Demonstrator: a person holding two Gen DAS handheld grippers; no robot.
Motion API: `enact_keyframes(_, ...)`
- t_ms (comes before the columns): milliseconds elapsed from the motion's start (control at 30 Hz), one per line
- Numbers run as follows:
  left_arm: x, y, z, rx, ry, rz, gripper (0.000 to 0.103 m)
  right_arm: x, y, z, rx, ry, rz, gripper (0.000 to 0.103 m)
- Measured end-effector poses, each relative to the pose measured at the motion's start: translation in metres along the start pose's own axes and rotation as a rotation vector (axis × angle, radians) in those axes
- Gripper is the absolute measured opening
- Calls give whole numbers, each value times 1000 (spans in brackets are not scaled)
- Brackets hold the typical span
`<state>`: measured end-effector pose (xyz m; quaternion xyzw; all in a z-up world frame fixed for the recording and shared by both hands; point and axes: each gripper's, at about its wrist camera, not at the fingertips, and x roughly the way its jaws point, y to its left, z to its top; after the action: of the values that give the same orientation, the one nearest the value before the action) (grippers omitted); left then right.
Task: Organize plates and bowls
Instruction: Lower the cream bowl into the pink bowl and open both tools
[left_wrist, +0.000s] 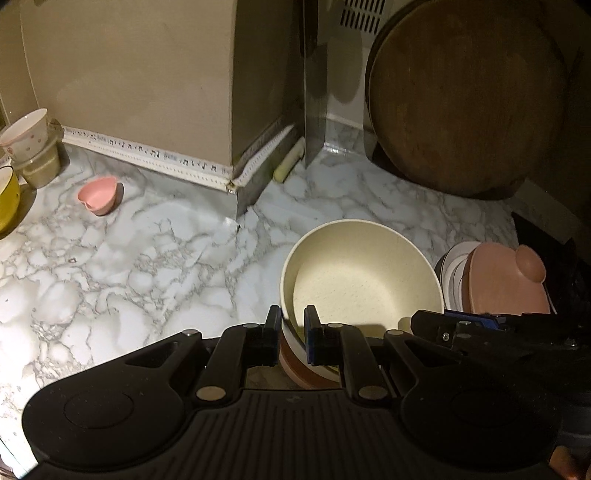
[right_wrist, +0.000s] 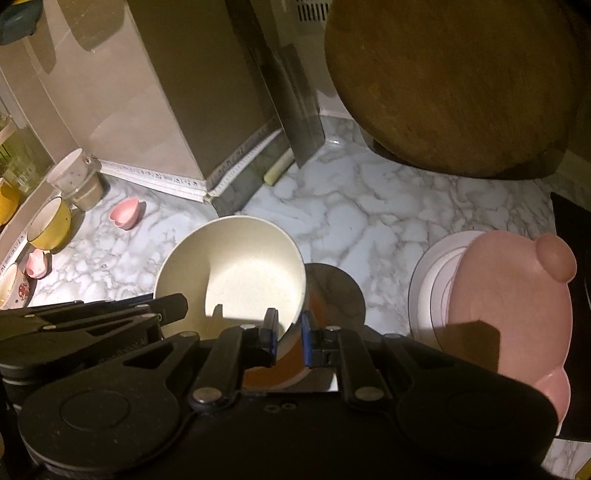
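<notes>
Your left gripper (left_wrist: 293, 321) and right gripper (right_wrist: 284, 325) each pinch opposite rims of the cream bowl (left_wrist: 362, 280), jaws narrow, above the marble counter (left_wrist: 147, 258) beside stacked pink plates (right_wrist: 509, 310)

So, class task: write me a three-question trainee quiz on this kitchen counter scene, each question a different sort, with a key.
1. True or false: both grippers are clamped on the rim of the cream bowl.
2. What small pink item sits alone on the marble counter towards the left wall?
3. Multiple choice: the round wooden board is A) flat on the counter, B) propped upright at the back, C) inside the bowl.

Key: 1 true, left gripper and right gripper; 2 the pink cup; 3 B.
</notes>
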<state>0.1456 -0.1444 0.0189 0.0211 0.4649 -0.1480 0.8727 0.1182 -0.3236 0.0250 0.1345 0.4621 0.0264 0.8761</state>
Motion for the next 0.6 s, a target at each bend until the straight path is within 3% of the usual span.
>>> enact_keyframes(600, 24, -2, -8, -2, 38, 15, 12, 21, -8, -7, 1, 47, 6, 12)
